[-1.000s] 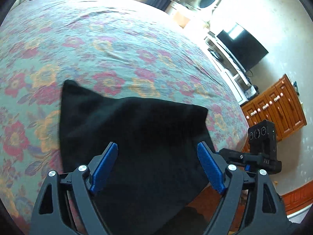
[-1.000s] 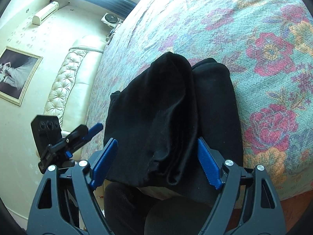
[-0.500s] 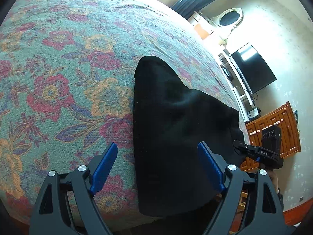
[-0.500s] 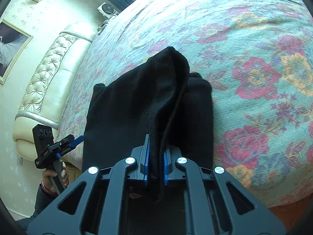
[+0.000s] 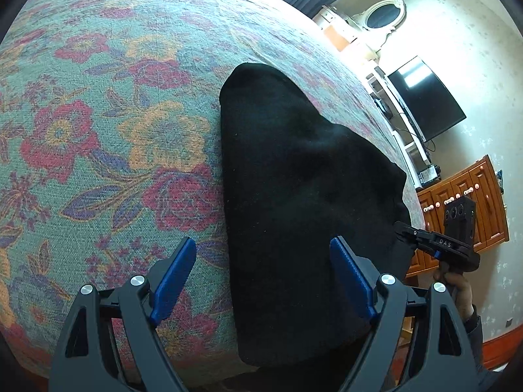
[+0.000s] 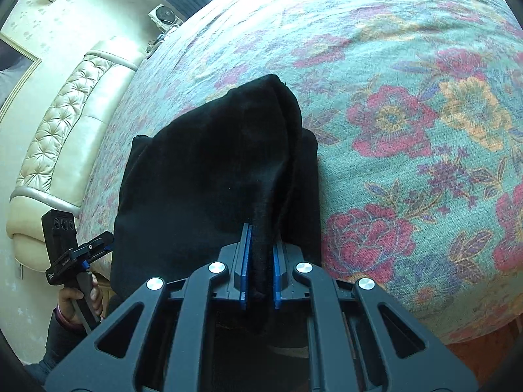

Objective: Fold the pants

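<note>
Black pants (image 5: 300, 202) lie folded on the floral bedspread (image 5: 98, 137) near the bed's front edge. My left gripper (image 5: 264, 271) is open, its blue pads straddling the left edge of the pants just above the cloth. My right gripper (image 6: 260, 254) is shut on a raised fold of the pants (image 6: 212, 170) at their near right edge, and it also shows in the left wrist view (image 5: 438, 241) at the pants' right side. My left gripper shows in the right wrist view (image 6: 81, 251) at the left side of the pants.
A padded cream headboard (image 6: 65, 124) runs along the bed's left side. A TV (image 5: 425, 98) and a wooden cabinet (image 5: 464, 202) stand past the bed's right side. Red-brown floor (image 6: 483, 352) lies below the bed edge.
My right gripper has gone from open around the fold to shut on it. My left gripper swung left, from over the middle of the pants to their left edge, staying open.
</note>
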Available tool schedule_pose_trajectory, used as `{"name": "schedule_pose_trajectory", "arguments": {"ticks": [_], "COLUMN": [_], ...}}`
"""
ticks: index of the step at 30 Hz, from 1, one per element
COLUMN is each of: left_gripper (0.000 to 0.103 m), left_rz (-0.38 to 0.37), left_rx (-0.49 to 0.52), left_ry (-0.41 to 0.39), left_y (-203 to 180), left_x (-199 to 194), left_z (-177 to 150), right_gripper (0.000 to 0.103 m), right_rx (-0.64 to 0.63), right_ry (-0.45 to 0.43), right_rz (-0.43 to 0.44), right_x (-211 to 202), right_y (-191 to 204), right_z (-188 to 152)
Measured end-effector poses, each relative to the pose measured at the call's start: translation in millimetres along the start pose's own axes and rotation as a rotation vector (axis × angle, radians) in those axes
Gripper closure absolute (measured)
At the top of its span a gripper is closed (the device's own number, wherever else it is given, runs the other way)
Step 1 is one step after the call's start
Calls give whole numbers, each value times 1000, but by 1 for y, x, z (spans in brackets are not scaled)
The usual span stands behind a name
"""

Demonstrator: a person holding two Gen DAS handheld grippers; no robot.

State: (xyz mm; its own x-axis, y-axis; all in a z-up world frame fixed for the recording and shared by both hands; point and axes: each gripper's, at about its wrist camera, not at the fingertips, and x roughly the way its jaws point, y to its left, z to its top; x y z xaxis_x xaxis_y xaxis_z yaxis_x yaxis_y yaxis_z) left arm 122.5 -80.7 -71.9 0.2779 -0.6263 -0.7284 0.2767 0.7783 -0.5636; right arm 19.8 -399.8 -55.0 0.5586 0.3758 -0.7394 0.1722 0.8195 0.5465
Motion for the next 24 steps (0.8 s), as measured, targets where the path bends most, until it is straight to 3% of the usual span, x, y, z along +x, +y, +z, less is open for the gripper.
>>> {"name": "schedule_pose_trajectory", "arguments": {"ticks": [12, 16, 18, 19, 21, 24], "left_gripper": [20, 17, 17, 17, 17, 17], "left_rz": [6, 25, 30, 30, 30, 15], "left_rx": [11, 29, 34, 35, 35, 28], "left_ry": [-18, -19, -21, -19, -15, -2], "left_y": [1, 1, 1, 1, 1, 3], "left_x": [-6, -4, -3, -3, -2, -3], "left_z": [0, -2, -2, -2, -2, -1], "right_gripper": [93, 86, 72, 49, 23, 23], "right_rx": [45, 68, 88, 100, 116, 160], "right_ry": [7, 3, 0, -3, -7, -2], "right_rz": [52, 78, 95, 90, 58, 122], "right_x": [-5, -7, -13, -17, -23, -26], "right_y": [-16, -19, -24, -28, -36, -52], "right_z": [2, 1, 2, 2, -1, -7]}}
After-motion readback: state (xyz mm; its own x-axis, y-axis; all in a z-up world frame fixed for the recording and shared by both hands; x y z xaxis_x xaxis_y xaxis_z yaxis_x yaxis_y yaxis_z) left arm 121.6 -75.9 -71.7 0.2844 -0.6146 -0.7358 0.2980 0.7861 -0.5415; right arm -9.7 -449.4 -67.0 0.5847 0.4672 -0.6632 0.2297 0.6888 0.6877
